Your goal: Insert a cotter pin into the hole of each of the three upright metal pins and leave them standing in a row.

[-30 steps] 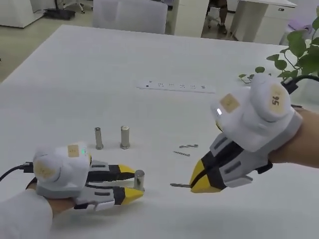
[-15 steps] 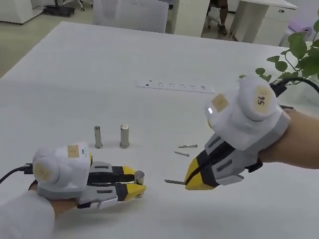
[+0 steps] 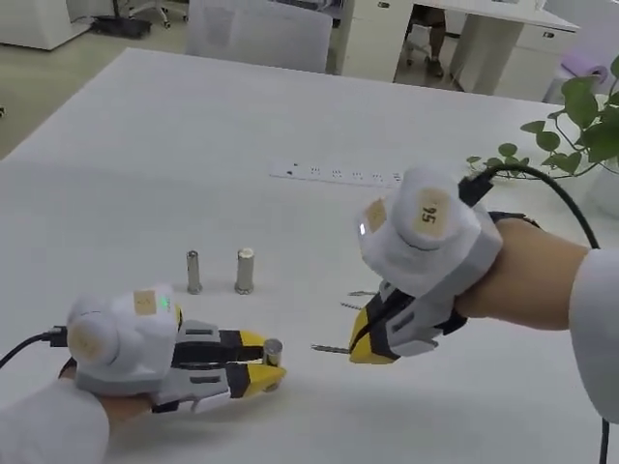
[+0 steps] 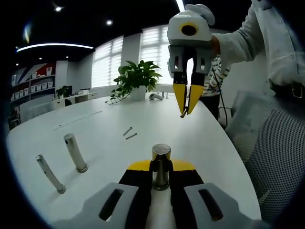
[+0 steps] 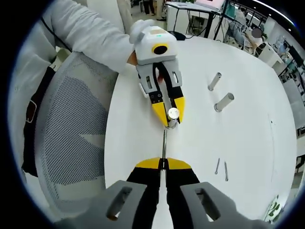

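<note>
My left gripper is shut on a short upright metal pin, which stands between its yellow tips. My right gripper is shut on a cotter pin that points left at that metal pin, a small gap away; in the right gripper view the cotter pin runs straight toward the held pin. Two more metal pins stand upright behind, a thin one and a thicker one. Two spare cotter pins lie on the white table.
A white power strip lies across the middle of the table. A potted plant stands at the right edge. An office chair sits by the table's near edge.
My right gripper has carried the cotter pin leftward, closer to the metal pin held by my left gripper. The left gripper has stayed put on the pin.
</note>
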Available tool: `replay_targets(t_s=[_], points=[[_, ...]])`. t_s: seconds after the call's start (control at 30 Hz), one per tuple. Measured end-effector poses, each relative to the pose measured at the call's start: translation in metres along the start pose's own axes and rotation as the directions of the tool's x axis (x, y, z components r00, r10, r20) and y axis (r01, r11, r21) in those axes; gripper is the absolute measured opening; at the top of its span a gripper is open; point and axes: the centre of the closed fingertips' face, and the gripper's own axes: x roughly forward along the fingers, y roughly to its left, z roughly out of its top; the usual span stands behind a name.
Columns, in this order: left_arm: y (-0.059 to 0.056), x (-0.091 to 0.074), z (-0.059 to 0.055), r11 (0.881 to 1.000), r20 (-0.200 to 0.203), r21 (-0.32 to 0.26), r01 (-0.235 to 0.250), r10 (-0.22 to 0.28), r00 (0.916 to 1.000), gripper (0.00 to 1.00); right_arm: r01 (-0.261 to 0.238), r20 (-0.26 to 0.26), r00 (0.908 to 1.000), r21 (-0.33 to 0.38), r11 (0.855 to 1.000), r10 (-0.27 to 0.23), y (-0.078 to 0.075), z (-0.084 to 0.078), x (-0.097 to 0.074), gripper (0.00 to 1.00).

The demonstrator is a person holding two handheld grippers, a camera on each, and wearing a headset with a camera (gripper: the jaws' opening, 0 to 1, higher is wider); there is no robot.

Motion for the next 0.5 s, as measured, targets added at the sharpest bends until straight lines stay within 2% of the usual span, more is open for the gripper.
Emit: replay_targets(t_s=[0.1,0.33,0.5], points=[[0.0,0.0,0.001,1.0,0.006,-0.007,-0.001,0.001,1.0,0.11,-0.003,-0.017,0.9999,0.006,1.0,0.003,-0.003,0.0,0.006,0.04],[0.006,-0.002,-0.005,1.0,0.01,-0.009,0.0,0.0,0.9999,0.11,-0.006,-0.065,0.9979,-0.041,0.999,0.003,-0.008,0.002,0.02,0.04],[0.008,-0.002,-0.008,1.0,0.012,-0.012,0.002,-0.002,0.9999,0.11,-0.004,-0.079,0.9969,-0.053,0.999,0.0,-0.011,0.003,0.026,0.04]])
